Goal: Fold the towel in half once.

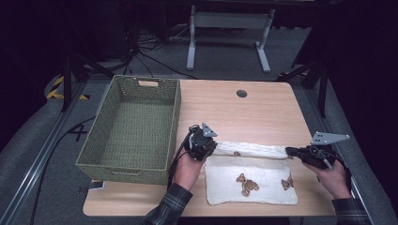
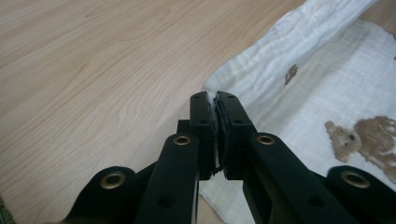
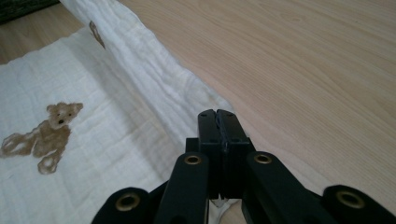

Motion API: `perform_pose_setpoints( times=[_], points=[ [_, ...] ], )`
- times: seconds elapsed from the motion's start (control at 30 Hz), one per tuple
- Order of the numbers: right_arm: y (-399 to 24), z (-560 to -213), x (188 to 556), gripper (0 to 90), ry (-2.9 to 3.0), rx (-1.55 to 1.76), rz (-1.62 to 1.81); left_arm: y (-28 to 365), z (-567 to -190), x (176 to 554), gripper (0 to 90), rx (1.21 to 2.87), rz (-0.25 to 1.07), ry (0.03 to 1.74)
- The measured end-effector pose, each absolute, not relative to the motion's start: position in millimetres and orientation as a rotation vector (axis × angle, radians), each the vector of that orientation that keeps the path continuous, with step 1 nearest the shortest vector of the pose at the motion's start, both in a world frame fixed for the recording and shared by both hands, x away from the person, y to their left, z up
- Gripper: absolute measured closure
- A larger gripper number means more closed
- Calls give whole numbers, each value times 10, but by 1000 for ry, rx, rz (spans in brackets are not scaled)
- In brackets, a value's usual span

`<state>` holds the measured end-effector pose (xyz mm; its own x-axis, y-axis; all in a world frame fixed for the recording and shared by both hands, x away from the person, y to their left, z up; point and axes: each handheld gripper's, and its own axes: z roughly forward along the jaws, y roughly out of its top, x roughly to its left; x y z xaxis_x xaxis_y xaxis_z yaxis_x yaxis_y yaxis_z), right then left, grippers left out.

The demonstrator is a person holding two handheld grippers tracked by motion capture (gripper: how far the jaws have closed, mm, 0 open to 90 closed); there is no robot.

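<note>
1. My left claw (image 1: 206, 146) is pinching the cloth (image 1: 253, 185) at its far left corner, jaws pressed nearly together on the fabric.
2. My right claw (image 1: 292, 151) is clamped at the far right corner; I think cloth is caught there, though little shows between the jaws.
3. The cloth lies at the table's (image 1: 234, 112) six o'clock, its far edge rolled toward me: the fold is begun, not finished.
4. The basket (image 1: 131, 126) at nine o'clock holds nothing.

A white muslin cloth (image 1: 253, 180) printed with brown teddy bears lies flat at the frame's lower centre, its far edge folded over.
</note>
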<state>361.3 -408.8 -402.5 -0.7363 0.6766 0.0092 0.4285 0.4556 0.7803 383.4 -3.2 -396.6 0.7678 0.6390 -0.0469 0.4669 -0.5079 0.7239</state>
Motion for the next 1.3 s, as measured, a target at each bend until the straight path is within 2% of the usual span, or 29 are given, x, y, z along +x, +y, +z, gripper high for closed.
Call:
perform_pose_setpoints(
  times=[0.23,0.57,0.73,0.97,1.3],
  points=[
    [-4070,-4099,3412,900,2453,945,1163,23,-4020,3670,859,2229,260,806],
    [-4013,-4339,3233,900,2561,961,1081,14,-4277,3476,860,2287,127,794],
    [-3973,-4452,3225,900,2610,962,1006,-53,-4416,3486,860,2369,73,788],
    [-3951,-4480,3317,900,2599,947,966,-95,-4493,3571,861,2395,129,801],
    [-3932,-4470,3683,900,2548,962,953,-138,-4480,3889,861,2361,223,860]
  ],
)
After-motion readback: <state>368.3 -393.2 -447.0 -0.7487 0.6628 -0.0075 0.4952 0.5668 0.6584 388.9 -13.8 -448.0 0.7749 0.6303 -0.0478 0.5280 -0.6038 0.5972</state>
